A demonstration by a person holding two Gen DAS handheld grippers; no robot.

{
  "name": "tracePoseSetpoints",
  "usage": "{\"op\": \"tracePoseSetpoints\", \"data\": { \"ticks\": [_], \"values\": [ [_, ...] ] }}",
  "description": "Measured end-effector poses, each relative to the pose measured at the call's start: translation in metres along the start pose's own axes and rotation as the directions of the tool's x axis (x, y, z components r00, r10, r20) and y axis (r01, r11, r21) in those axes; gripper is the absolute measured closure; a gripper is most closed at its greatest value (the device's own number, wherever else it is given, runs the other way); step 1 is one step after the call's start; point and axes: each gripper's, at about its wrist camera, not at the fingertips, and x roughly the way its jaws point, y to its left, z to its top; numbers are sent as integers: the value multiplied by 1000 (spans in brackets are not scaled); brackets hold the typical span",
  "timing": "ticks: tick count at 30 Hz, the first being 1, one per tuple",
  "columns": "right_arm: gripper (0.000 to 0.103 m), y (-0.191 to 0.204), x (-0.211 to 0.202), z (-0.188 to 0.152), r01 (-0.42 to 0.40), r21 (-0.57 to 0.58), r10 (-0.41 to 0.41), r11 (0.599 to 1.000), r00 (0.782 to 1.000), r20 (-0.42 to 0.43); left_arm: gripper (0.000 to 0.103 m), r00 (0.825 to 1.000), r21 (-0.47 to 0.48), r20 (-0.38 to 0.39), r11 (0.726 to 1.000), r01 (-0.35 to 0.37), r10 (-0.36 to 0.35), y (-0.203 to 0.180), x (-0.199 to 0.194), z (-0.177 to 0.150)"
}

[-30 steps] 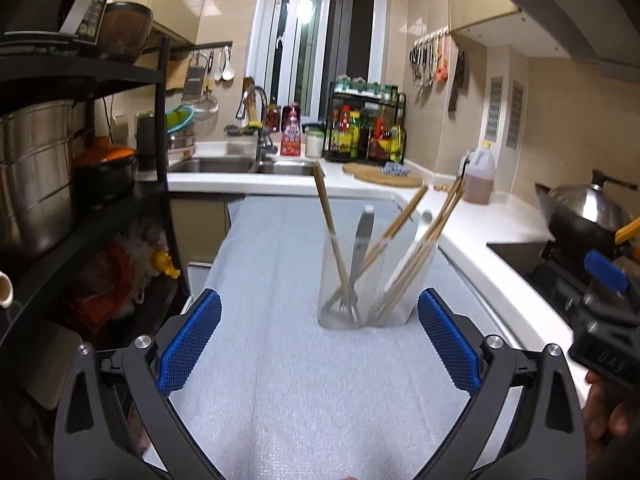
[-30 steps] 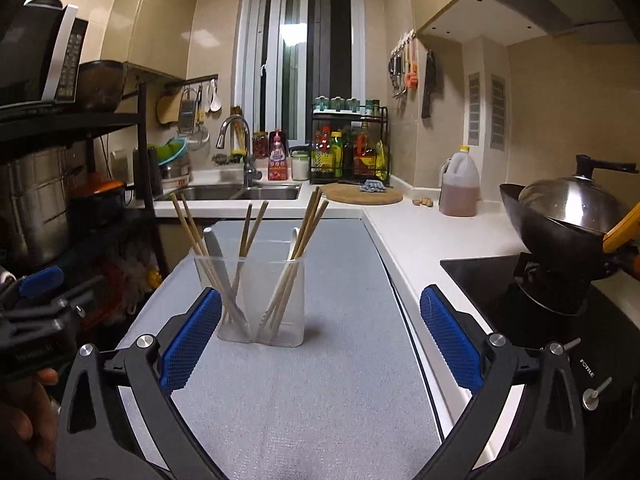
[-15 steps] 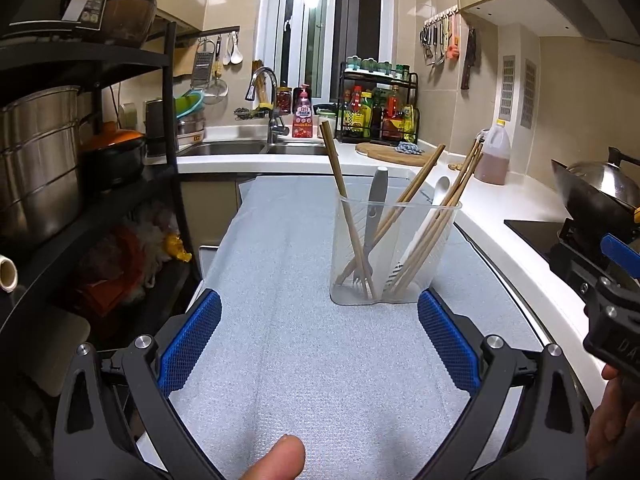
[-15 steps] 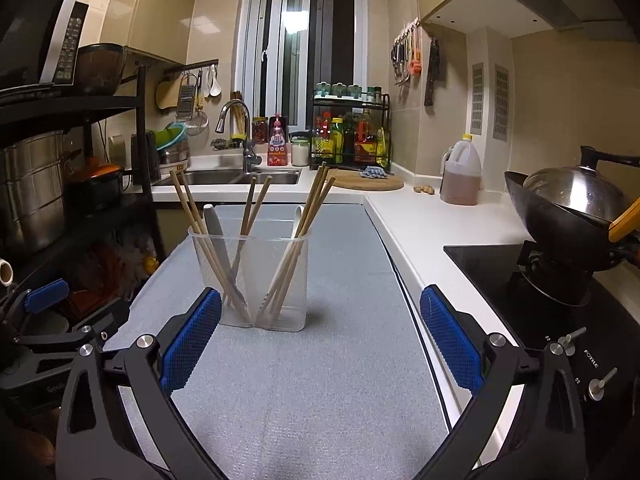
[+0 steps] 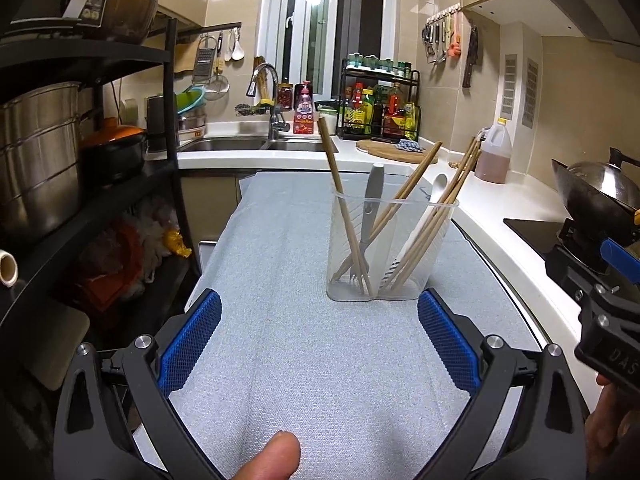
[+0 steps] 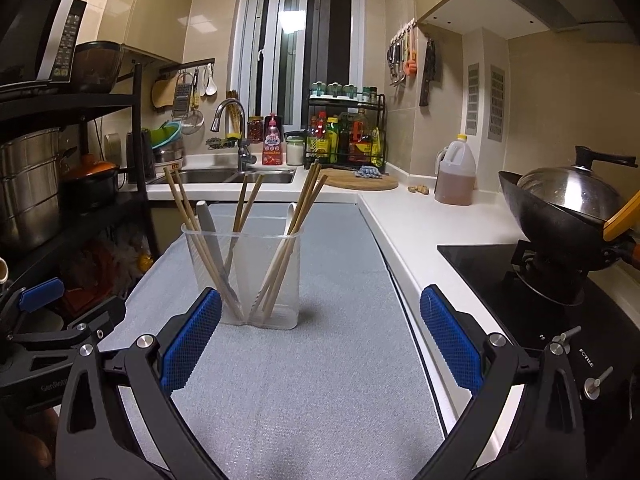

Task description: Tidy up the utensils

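A clear plastic utensil holder (image 5: 390, 248) (image 6: 244, 280) stands upright on the grey mat (image 5: 304, 340) (image 6: 320, 360). Inside lean several wooden chopsticks (image 5: 340, 196) (image 6: 304, 208), a grey-handled fork (image 5: 370, 208) (image 6: 210, 232) and a white spoon (image 5: 434, 190). My left gripper (image 5: 318, 344) is open and empty, its blue pads just short of the holder. My right gripper (image 6: 320, 340) is open and empty too, with the holder ahead near its left pad. Each gripper shows at the edge of the other's view.
A black rack (image 5: 100, 160) with pots stands left of the mat. A sink (image 6: 232, 176) and a bottle rack (image 6: 348, 136) lie behind. A wok (image 6: 568, 200) sits on the hob (image 6: 540, 288) to the right, with an oil jug (image 6: 456, 176) on the white counter.
Both grippers have drawn back and tilted a little, so the holder sits lower and nearer in view. A thumb tip has come into the bottom of the left wrist view. Both stay open.
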Motion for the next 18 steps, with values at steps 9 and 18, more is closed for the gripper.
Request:
{"op": "tracePoseSetpoints", "data": {
  "ticks": [9,18],
  "values": [
    [5,0,1,-1,-1,-2,0,1000,1000,-7,7,1000,-7,0,1000,-3,3,2,0,-4],
    [5,-3,2,1,-1,3,1,1000,1000,-8,7,1000,-2,5,1000,-2,2,1,0,-3]
  ]
}}
